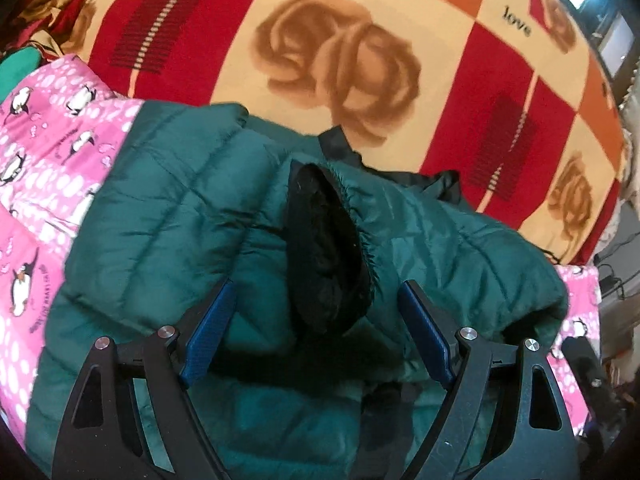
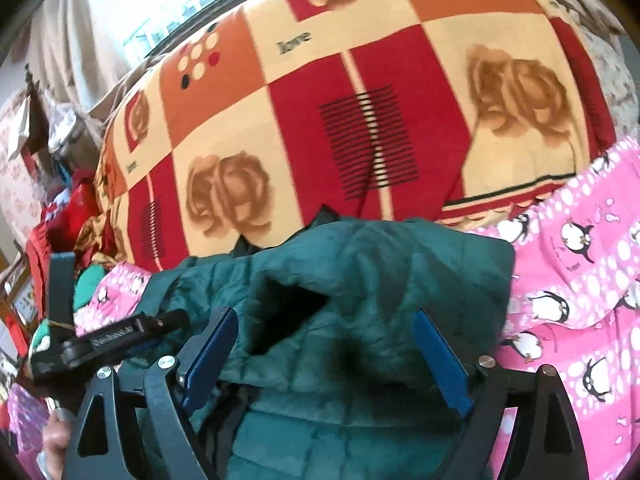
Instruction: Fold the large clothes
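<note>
A dark green quilted jacket (image 1: 168,216) lies bunched on a pink penguin-print sheet (image 1: 36,152), which covers the near part of the bed. Farther back spreads a red, orange and cream blanket with brown roses (image 1: 344,60).

In the left wrist view, the left gripper (image 1: 316,328) hovers over the jacket with its jaws wide. Between the blue pads (image 1: 210,332) lies a sleeve cuff with black lining (image 1: 324,248), its opening turned toward the camera; neither pad presses on it.

In the right wrist view, the right gripper (image 2: 326,354) also has its jaws spread wide over the jacket (image 2: 400,272), above a dark fold pocket (image 2: 292,312) in the green fabric, gripping nothing. The left gripper's black body (image 2: 108,340) shows at the left, just beside it. The pink sheet (image 2: 580,280) runs along the right.
</note>
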